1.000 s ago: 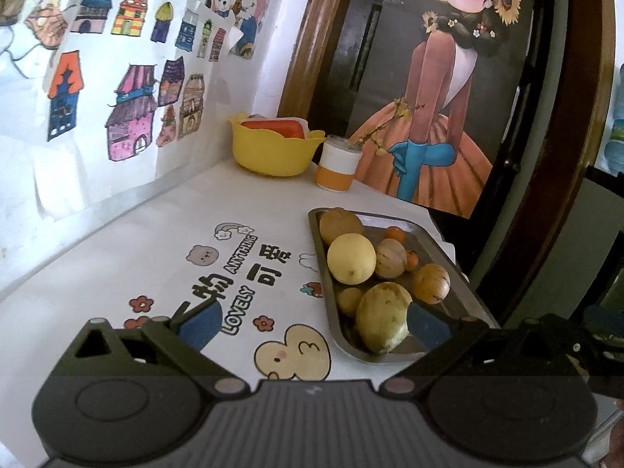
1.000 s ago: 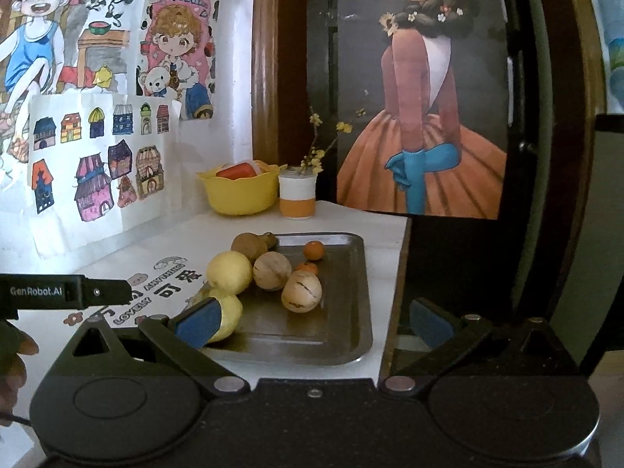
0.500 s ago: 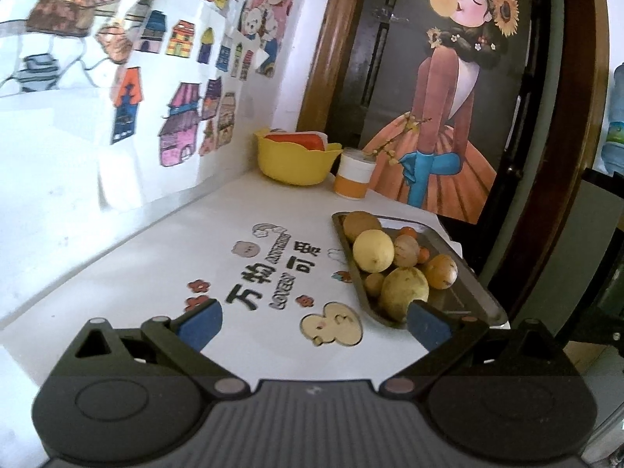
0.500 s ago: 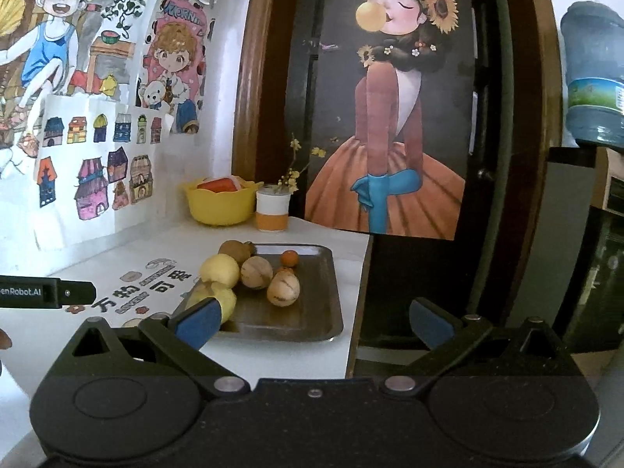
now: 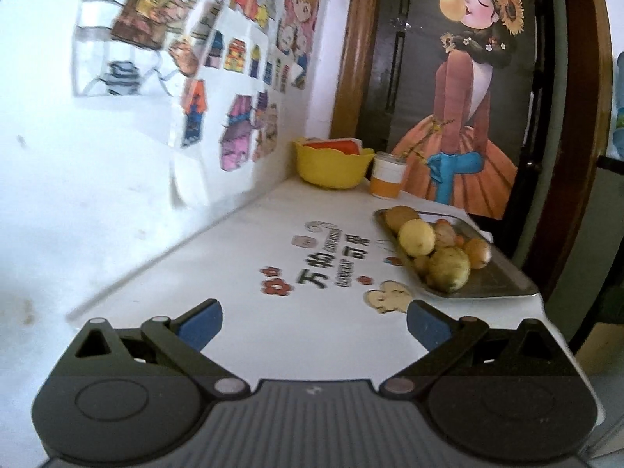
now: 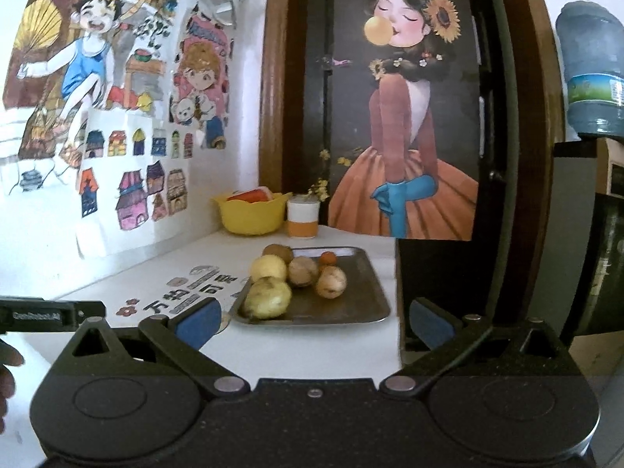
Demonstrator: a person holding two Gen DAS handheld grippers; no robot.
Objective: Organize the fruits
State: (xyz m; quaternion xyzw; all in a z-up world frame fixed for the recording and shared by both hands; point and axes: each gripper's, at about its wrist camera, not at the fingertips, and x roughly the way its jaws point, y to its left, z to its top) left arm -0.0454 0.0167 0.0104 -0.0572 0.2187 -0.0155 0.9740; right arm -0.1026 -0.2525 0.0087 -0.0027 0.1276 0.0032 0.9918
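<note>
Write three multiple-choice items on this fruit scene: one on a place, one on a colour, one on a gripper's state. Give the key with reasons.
1. Where do the fruits lie?
A. in the bowl
B. on the metal tray
C. on the bare tablecloth

2. What colour is the bowl by the wall?
A. yellow
B. blue
C. green

3. How is the right gripper?
A. shut on a lemon
B. shut and empty
C. open and empty

Key: 1 B, the lemons and the smaller fruits all sit inside the tray's rim. 2 A, the scalloped bowl beside the orange and white cup is yellow. 3 C, its blue pads stand wide apart with nothing between them.
</note>
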